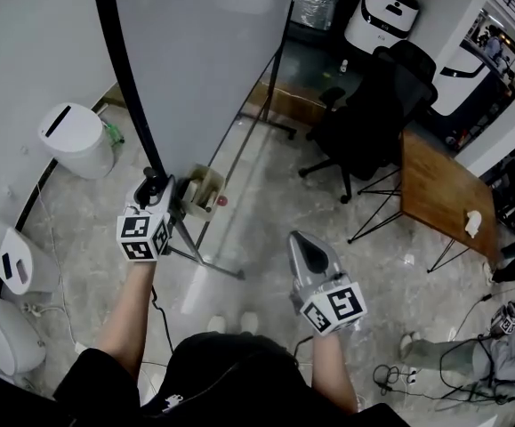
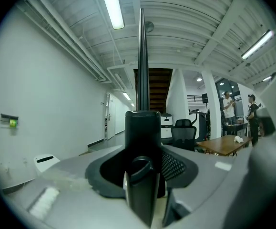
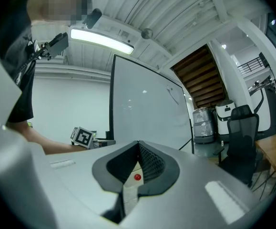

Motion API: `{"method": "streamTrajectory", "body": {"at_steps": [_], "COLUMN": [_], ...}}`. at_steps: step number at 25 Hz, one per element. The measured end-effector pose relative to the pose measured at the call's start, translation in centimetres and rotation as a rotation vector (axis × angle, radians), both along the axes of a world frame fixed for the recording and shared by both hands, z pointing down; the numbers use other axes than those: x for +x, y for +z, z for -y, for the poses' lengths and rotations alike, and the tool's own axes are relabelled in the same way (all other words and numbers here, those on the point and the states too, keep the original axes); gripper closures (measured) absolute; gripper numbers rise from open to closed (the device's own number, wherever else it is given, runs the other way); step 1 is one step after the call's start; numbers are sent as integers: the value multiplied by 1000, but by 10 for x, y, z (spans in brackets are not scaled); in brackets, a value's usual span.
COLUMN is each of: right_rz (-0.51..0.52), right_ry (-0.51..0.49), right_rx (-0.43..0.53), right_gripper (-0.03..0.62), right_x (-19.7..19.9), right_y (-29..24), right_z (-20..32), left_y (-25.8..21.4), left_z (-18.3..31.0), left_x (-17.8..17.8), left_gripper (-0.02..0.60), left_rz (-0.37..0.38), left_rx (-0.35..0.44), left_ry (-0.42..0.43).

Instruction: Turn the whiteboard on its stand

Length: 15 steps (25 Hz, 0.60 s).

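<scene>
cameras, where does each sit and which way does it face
Head view: on the person's head, steeply down at the whiteboard; forearms, left gripper, right gripper show.
Left gripper view: on that gripper, up the whiteboard's black edge, held in its jaws.
Right gripper view: on that gripper, facing the whiteboard; shut jaws show.
All three share the whiteboard.

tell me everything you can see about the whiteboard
The whiteboard is a tall panel with a plain pale grey-white face, blank apart from a faint mark or two, inside a thin black frame. It stands upright on a slim black metal stand on the marble-look floor, with a small beige tray at its lower edge. The left gripper is shut on the frame's edge near that tray, its fingers either side of it. Nothing else visibly touches it.
</scene>
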State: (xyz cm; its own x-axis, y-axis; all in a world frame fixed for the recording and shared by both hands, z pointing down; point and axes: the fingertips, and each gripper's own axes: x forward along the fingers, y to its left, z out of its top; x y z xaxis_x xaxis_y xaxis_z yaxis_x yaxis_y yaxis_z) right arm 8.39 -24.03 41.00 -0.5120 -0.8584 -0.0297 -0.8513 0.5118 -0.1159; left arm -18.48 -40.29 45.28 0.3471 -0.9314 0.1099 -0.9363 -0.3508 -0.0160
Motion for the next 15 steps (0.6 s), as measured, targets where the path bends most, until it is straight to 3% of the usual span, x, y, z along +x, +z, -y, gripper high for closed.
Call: {"method": "streamTrajectory", "body": {"at_steps": [12, 15], "right_rz": [6, 9], "right_ry": [4, -3], "right_rx": [18, 18], "right_gripper": [585, 585], "right_x": [5, 3], "right_y": [-4, -4], "right_z": [-2, -4], "left_y": [0, -1], "left_z": [0, -3], "left_x": [-1, 1], "left_gripper": [383, 356], "left_rz": [6, 9], "left_rx": [12, 15], "left_ry": [-4, 3]}}
